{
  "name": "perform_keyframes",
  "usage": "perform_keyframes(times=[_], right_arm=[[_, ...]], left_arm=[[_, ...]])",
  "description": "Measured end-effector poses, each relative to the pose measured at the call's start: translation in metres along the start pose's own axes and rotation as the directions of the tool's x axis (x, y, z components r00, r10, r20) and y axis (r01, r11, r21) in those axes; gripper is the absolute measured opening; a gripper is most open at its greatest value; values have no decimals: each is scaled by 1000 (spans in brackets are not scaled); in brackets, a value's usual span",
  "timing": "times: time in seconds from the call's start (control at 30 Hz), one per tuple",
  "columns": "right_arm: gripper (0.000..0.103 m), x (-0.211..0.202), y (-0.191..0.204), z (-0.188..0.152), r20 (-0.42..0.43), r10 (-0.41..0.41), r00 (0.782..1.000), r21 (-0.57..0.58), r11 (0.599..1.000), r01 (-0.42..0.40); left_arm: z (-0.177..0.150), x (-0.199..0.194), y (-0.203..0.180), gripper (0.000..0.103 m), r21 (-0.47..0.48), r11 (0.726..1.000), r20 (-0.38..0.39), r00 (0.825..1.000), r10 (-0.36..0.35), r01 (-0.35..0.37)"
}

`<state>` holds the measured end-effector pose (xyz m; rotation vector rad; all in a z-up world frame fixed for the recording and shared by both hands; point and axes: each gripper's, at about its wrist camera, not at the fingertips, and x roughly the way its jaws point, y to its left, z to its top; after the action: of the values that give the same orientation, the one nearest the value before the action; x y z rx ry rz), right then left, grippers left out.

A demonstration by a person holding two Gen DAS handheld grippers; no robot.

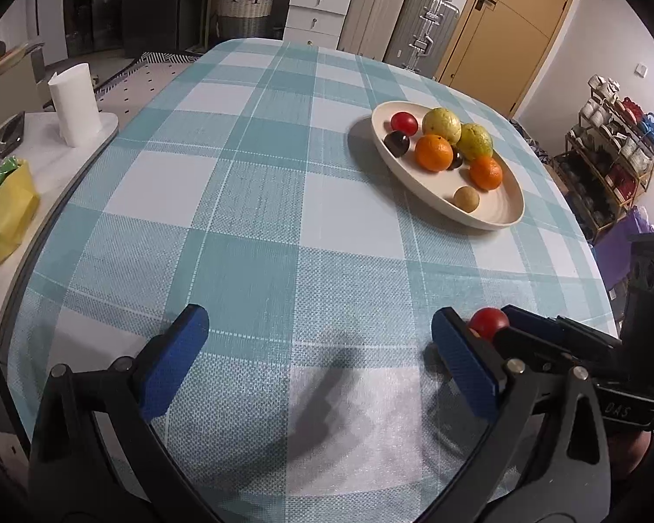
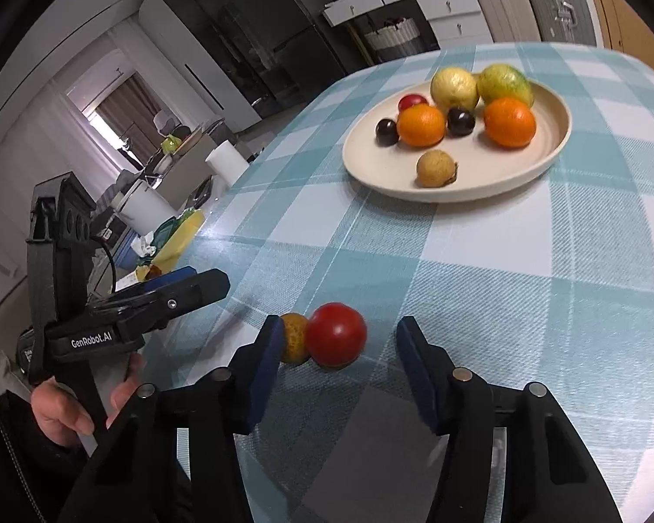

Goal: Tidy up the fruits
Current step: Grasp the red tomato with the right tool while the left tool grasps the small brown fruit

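Since the red tomato (image 2: 335, 334) looks small, round, smooth and light, likely slippery and easily bruised, grip gently across its widest middle. It sits on the near worktop (image 2: 523, 287), touching a small orange fruit (image 2: 294, 337), between the half-open pads of the right hand-held gripper (image 2: 338, 368), not yet pinched. Left hand-held gripper (image 1: 318, 361) wide, empty. Far plate (image 2: 466, 189) holds two oranges, two yellow-green fruits, two dark plums, another red one, one tan.

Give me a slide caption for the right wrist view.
Right gripper straddles a round red fruit on the checked tablecloth, cream oval plate of fruit beyond.
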<state>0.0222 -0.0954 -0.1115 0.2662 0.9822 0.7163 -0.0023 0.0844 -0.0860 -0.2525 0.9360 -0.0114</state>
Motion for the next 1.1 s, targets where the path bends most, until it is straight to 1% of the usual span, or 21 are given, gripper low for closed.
perform_keyframes(times=[0.07, 0.13, 0.2, 0.4, 0.57, 0.73, 0.93, 1.03, 1.1], right_arm=[[49, 2, 0, 0, -5, 13, 1000, 3, 1000, -13], [33, 5, 0, 0, -8, 30, 1000, 16, 999, -30], [31, 8, -1, 0, -17, 34, 999, 20, 999, -34], [30, 3, -3, 0, 12, 32, 999, 35, 999, -33], [30, -6, -9, 2, 41, 17, 999, 47, 999, -19], [30, -14, -18, 2, 61, 9, 998, 69, 998, -13], [30, -25, -24, 3, 86, 5, 996, 82, 997, -12], [30, -30, -30, 2, 94, 6, 996, 95, 995, -15], [30, -32, -33, 1, 98, 13, 995, 105, 994, -24]], left_arm=[[1, 1, 2, 102, -5, 1000, 1, 1000, -2, 2], [1, 2, 3, 102, -7, 1000, 0, 1000, -3, 3], [1, 2, 3, 102, -10, 1000, -6, 1000, -3, 3], [-1, 6, 3, 102, -16, 1000, -22, 1000, -11, 11], [-3, 6, -1, 102, -10, 999, -25, 999, -33, 33], [-6, 5, -6, 102, -10, 997, -35, 996, -77, 77], [-9, 10, -23, 102, 31, 993, -70, 991, -112, 114], [-12, 14, -32, 102, 40, 986, -105, 982, -154, 159], [-14, 18, -39, 99, 56, 984, -122, 979, -161, 169]])
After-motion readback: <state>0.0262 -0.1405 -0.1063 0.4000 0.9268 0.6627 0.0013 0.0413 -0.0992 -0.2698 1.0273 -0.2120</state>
